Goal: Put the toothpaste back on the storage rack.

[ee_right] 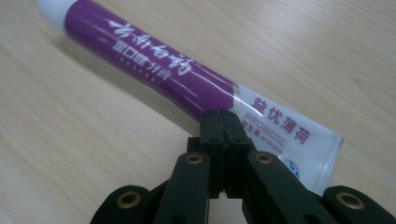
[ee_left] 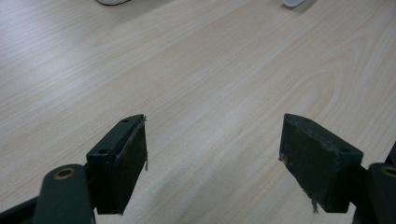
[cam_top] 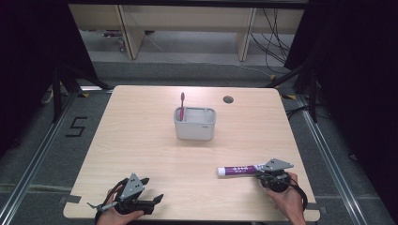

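A: Two hand-held grippers sit near the worktop's (cam_top: 141, 140) front edge in the high view. The left hand-held gripper (cam_top: 149, 192) has its jaws spread, nothing between them. The right hand-held gripper (cam_top: 261, 174) meets the flat end of a purple toothpaste tube (cam_top: 237, 170) lying across the worktop, cap pointing left.

B: And behind?

A: A white holder (cam_top: 195, 123) stands mid-worktop, with a pink toothbrush (cam_top: 182, 104) upright in its left end.

B: Left gripper view?

A: Jaws wide apart over bare wood.

B: Right gripper view?

A: Jaws closed together, tips at the tube's crimped end; whether they pinch it, I cannot tell.
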{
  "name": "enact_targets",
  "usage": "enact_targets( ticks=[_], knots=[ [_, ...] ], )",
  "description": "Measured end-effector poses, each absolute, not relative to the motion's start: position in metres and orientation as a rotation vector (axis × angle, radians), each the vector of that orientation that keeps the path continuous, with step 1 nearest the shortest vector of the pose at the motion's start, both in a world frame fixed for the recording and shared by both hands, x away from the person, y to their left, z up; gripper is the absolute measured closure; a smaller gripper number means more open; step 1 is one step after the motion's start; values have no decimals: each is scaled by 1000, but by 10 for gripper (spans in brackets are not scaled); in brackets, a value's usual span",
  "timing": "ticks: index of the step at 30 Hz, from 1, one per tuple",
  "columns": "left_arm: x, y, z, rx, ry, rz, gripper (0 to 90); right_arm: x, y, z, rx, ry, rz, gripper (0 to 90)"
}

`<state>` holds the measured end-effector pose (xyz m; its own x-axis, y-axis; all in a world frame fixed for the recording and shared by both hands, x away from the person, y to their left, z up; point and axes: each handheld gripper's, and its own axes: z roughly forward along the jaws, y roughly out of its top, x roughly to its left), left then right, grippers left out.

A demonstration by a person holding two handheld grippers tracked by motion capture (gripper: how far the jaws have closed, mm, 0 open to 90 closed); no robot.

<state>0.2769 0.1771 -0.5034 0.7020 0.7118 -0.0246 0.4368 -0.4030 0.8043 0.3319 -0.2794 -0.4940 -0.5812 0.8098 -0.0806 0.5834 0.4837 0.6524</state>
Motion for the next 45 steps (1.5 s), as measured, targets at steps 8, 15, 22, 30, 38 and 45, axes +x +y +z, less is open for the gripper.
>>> enact_targets(
  ticks=[8, 15, 22, 30, 38, 45],
  knots=[
    [276, 177, -503, 2068, 881, 411, 225, 349, -285, -494, 1168, 2318, 816, 900],
    [276, 176, -503, 2049, 882, 409, 225, 366, -282, -496, 1184, 2317, 798, 900],
    [276, 176, -504, 2048, 883, 414, 225, 382, -272, -497, 1163, 2336, 786, 900],
    [275, 176, -503, 2042, 888, 407, 226, 397, -255, -496, 1138, 2356, 779, 885],
    [275, 176, -503, 2040, 888, 407, 226, 407, -247, -492, 1171, 2371, 776, 755],
    [276, 175, -503, 2035, 887, 403, 226, 403, -249, -477, 1238, 2375, 784, 506]
  ],
)
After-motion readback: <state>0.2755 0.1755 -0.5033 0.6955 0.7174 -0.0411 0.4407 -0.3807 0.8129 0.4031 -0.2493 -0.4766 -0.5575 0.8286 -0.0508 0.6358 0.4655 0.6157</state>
